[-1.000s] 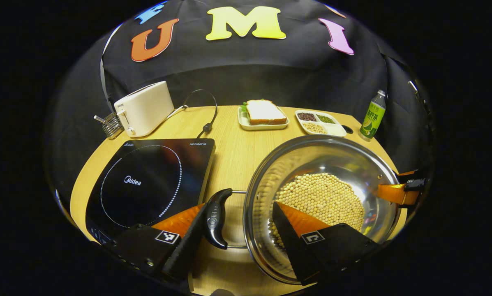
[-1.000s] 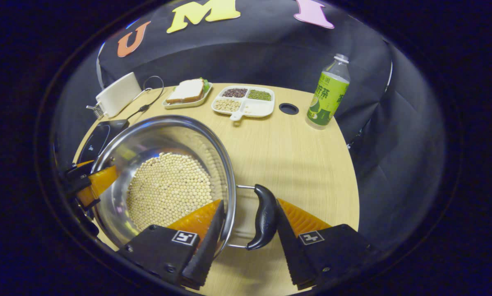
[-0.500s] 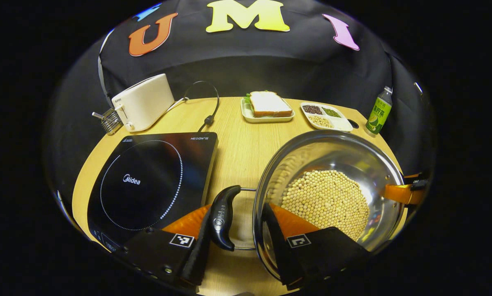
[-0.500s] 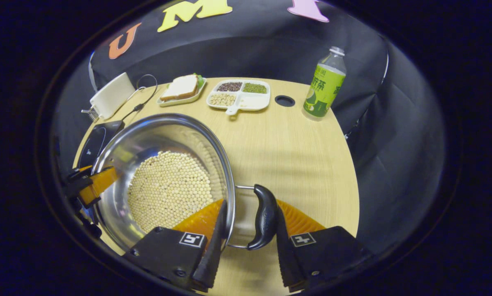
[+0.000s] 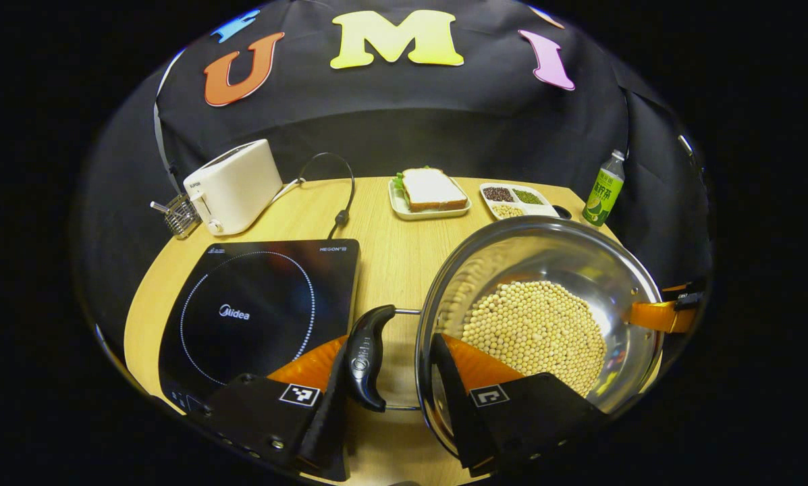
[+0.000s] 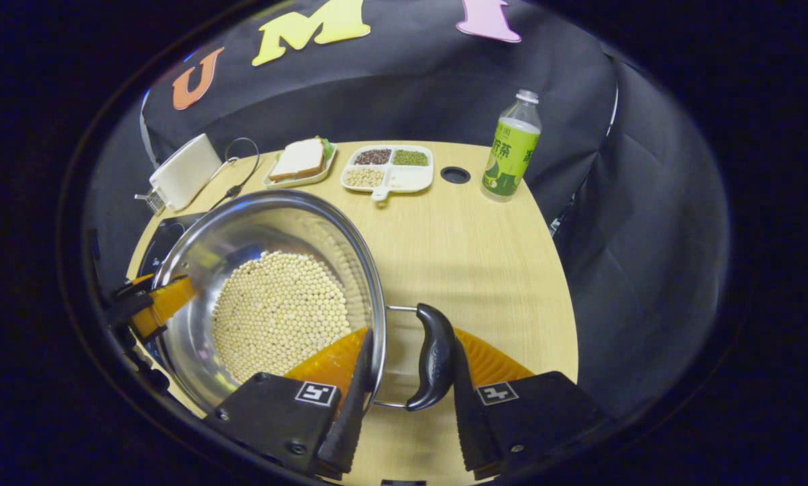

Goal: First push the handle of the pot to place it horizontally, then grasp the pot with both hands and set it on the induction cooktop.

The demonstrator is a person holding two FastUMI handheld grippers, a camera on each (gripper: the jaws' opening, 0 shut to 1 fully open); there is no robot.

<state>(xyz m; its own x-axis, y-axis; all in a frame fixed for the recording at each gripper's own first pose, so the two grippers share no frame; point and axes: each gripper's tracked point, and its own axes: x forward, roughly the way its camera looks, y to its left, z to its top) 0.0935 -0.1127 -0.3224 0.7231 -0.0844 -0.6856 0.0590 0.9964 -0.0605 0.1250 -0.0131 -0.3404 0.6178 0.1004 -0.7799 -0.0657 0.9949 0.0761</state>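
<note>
A steel pot (image 5: 539, 229) holding soybeans (image 5: 535, 331) sits right of the black induction cooktop (image 5: 255, 310) on the wooden table. My left gripper (image 5: 390, 378) is shut across the pot's black left handle (image 5: 366, 358) and rim, with one finger outside the handle and one inside the wall. In the right gripper view, my right gripper (image 6: 410, 385) clamps the pot (image 6: 268, 209) at its other handle (image 6: 434, 358) the same way. Each gripper appears at the pot's far side in the other view, as the right gripper (image 5: 657, 316) and the left gripper (image 6: 154, 307). I cannot tell whether the pot touches the table.
A white toaster (image 5: 231, 185) with its cord (image 5: 336, 202) stands behind the cooktop. A sandwich plate (image 5: 427, 196), a divided bean tray (image 5: 515, 201) and a green bottle (image 5: 601, 189) line the table's far edge. A cable hole (image 6: 455, 175) lies beside the bottle.
Both grippers went from open to shut on the pot's handles and rim. Since then both views have shifted slightly with the pot held.
</note>
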